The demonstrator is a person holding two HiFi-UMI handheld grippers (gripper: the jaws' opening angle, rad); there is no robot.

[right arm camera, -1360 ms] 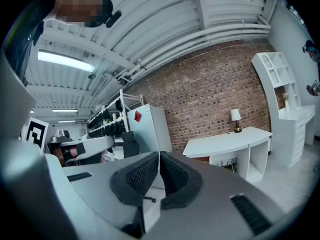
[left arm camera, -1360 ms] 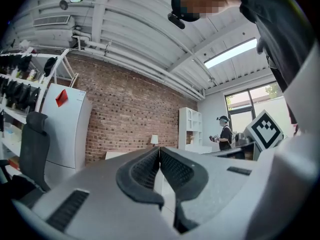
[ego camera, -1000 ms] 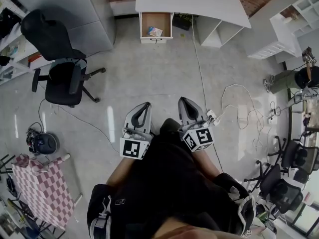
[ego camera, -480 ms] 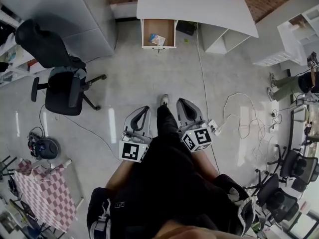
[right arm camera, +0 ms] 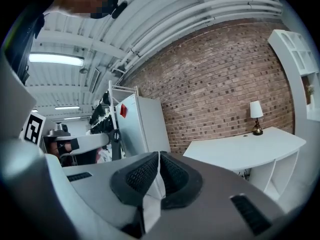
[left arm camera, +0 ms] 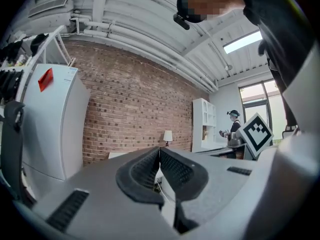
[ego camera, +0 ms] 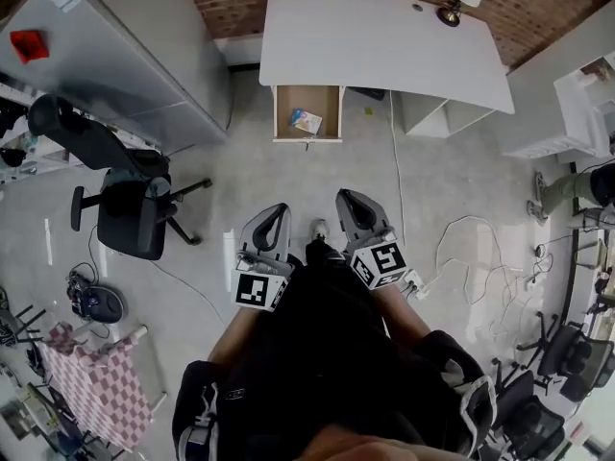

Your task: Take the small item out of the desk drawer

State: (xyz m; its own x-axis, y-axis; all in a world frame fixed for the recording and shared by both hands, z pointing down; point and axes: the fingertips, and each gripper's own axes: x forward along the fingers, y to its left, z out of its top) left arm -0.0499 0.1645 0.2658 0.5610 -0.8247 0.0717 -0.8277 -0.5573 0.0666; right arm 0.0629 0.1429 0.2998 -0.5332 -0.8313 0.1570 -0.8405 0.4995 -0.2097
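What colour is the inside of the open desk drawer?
Light wood-brown; the drawer shows best in the head view.

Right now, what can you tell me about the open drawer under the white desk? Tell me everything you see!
The drawer is pulled out from under the white desk, toward the person, so the head view looks straight down into it. It is a rectangular box, light brown inside like wood, with a white front and a small handle. One small colourful item lies flat on its bottom, near the front. Nothing else shows inside.
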